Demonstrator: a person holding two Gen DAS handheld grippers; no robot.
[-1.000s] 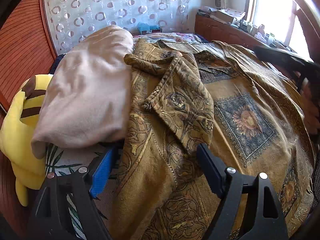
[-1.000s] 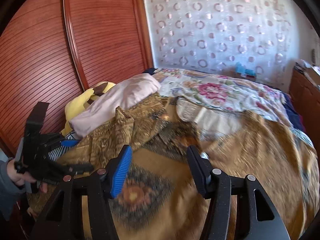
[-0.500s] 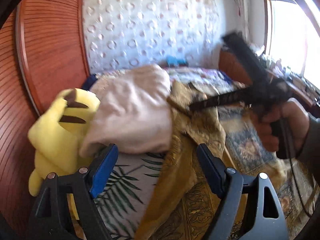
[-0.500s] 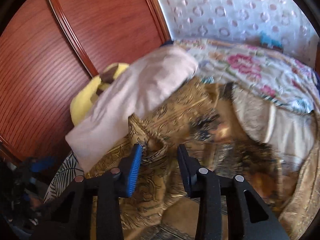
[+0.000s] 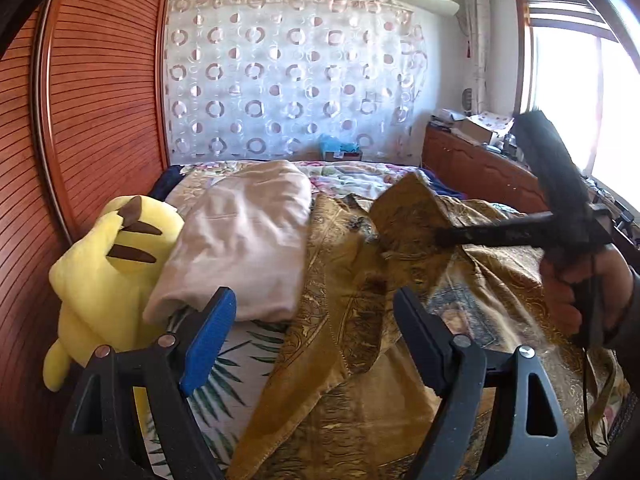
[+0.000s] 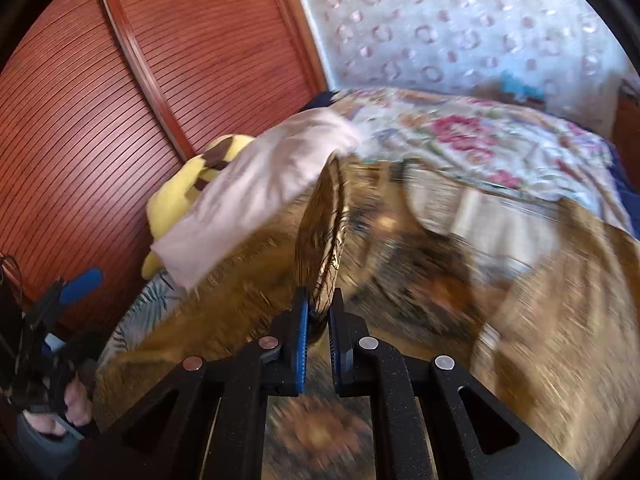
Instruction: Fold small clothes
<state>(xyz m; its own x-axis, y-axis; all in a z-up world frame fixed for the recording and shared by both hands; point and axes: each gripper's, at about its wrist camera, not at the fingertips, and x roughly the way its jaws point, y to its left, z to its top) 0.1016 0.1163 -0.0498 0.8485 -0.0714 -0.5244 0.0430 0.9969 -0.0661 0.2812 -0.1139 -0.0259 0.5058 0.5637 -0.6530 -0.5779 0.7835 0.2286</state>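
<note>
Reddish slatted wood panelling (image 5: pixel 92 128) runs along the bed's left edge, with a circle-patterned curtain (image 5: pixel 288 80) behind the far edge. On the bed (image 6: pixel 480 140), a gold patterned shirt (image 5: pixel 344 312) sprawls over the near half, its long axis running across toward the right edge. The right gripper (image 6: pixel 318 316) is clamped on a raised fold of it. The left gripper (image 5: pixel 316 332) hangs wide apart, holding nothing, above the shirt's left side. A beige folded cloth (image 5: pixel 248 240) and yellow plush toy (image 5: pixel 108 264) crowd the left edge.
</note>
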